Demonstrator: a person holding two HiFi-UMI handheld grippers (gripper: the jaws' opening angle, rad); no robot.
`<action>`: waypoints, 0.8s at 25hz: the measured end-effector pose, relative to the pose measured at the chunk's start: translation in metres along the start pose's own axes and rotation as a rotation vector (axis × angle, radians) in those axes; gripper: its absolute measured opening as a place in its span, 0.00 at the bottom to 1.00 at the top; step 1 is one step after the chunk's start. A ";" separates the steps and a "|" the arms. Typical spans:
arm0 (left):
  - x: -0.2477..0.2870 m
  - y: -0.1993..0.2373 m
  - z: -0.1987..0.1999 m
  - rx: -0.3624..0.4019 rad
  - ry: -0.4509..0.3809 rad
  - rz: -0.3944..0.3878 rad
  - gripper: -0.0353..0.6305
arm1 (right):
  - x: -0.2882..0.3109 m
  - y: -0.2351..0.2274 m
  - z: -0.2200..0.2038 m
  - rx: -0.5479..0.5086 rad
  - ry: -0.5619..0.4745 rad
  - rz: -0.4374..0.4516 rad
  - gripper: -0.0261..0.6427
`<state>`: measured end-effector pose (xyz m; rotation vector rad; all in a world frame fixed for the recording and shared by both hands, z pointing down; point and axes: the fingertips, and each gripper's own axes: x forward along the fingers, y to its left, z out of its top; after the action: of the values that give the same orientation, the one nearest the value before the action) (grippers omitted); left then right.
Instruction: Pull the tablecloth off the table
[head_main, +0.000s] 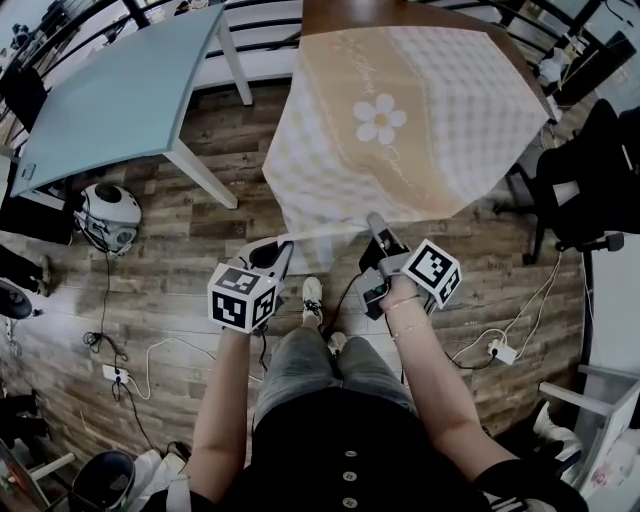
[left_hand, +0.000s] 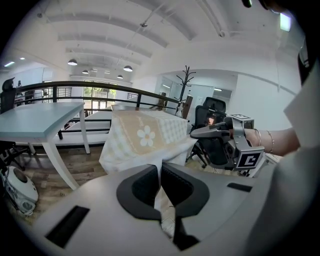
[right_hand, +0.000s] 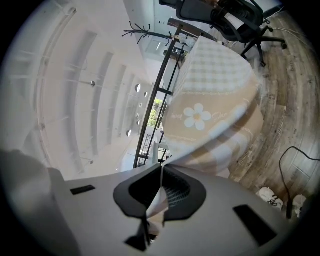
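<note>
Tablecloth (head_main: 400, 120) covers most of the table (head_main: 345, 12), its near edge stretched towards you. Your left gripper (head_main: 281, 247) and right gripper (head_main: 374, 222) are each clamped on that hem. Pull unevenly and one corner may slip free. Stepping back, you could trip on the white cable (head_main: 165, 341).

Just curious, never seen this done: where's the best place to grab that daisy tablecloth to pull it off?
The tablecloth's near hanging hem, from the person's side: the thin, loose edge slips between jaws. The left gripper and right gripper pinch it there, spaced apart.
</note>
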<state>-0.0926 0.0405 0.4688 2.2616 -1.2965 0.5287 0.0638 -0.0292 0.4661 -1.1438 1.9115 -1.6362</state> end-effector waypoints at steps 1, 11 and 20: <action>-0.001 -0.002 -0.002 -0.002 -0.001 0.002 0.08 | -0.002 -0.002 -0.002 0.000 0.007 -0.005 0.08; -0.011 -0.020 -0.013 -0.016 -0.008 0.017 0.08 | -0.036 -0.029 -0.030 0.042 0.085 -0.041 0.08; -0.028 -0.021 -0.029 -0.039 0.001 0.052 0.08 | -0.056 -0.046 -0.074 0.056 0.189 -0.088 0.08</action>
<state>-0.0904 0.0861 0.4724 2.2008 -1.3567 0.5182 0.0590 0.0613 0.5158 -1.0999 1.9389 -1.8927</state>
